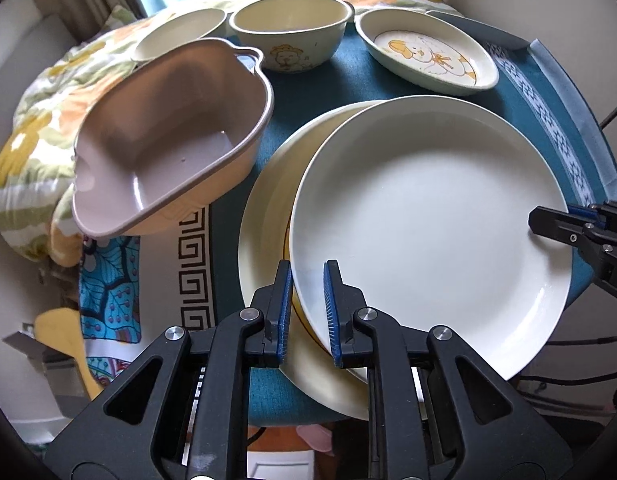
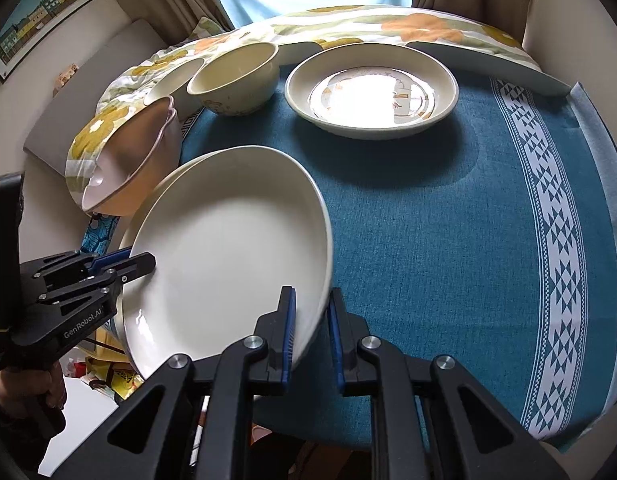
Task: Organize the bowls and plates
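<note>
A large white plate (image 1: pixel 428 220) is gripped by both grippers. My left gripper (image 1: pixel 307 266) is shut on its near rim, one blue pad above the rim and one below. At the plate's opposite rim my right gripper (image 2: pixel 311 292) is shut as well, and it also shows in the left wrist view (image 1: pixel 542 220). The white plate (image 2: pixel 228 248) tilts over a cream plate (image 1: pixel 268 200) that lies on the teal cloth, offset to the left. I cannot tell whether the two plates touch. My left gripper (image 2: pixel 144 260) shows at the plate's left rim in the right wrist view.
A pink square bowl (image 1: pixel 168 132) leans on a floral quilt (image 1: pixel 40 120) at the left. Behind stand a cream bowl with a bear picture (image 1: pixel 288 24), a smaller cream bowl (image 1: pixel 180 32) and a shallow duck dish (image 1: pixel 428 52). The teal tablecloth (image 2: pixel 428 240) stretches right.
</note>
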`<action>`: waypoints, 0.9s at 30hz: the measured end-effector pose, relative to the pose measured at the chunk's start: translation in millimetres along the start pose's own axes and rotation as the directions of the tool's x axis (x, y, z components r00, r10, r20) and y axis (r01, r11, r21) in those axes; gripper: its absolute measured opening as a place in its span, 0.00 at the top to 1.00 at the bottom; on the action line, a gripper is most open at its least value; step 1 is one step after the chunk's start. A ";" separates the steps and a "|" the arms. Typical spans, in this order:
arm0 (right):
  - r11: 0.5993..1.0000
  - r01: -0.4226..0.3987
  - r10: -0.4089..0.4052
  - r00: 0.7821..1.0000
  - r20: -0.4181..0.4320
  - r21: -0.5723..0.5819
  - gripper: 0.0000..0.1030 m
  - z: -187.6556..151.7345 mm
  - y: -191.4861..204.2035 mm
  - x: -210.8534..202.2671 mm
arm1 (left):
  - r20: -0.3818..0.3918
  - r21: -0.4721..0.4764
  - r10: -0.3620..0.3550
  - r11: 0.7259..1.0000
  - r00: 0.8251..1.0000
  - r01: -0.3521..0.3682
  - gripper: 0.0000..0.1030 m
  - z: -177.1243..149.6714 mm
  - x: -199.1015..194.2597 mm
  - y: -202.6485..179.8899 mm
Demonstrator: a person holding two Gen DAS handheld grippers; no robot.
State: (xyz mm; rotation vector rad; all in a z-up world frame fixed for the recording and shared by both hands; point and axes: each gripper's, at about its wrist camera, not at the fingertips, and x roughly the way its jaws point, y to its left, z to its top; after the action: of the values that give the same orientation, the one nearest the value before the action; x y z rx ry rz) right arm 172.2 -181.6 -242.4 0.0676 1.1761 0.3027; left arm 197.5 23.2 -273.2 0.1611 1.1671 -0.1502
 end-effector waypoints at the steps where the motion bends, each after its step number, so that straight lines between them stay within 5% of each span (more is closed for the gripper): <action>1: 1.000 0.008 -0.008 1.000 0.000 -0.010 0.86 -0.1 0.8 -0.3 | 0.006 0.009 0.017 1.000 1.000 -0.017 0.87 -0.6 -1.0 -2.1; 7: 0.998 0.035 -0.035 0.999 0.001 -0.053 0.86 2.0 7.3 2.1 | 0.034 0.066 0.118 0.991 0.992 -0.120 0.87 -5.9 -7.5 -8.9; 27: 0.990 0.087 -0.088 0.996 -0.008 -0.110 0.86 4.5 21.0 3.9 | 0.064 0.121 0.239 0.962 0.969 -0.245 0.87 -16.9 -16.7 -17.5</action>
State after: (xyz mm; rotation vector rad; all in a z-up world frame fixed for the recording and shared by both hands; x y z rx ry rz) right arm 173.5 -159.9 -239.8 -0.0820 1.1696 0.2897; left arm 172.3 10.1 -265.1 0.4097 1.0800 -0.0122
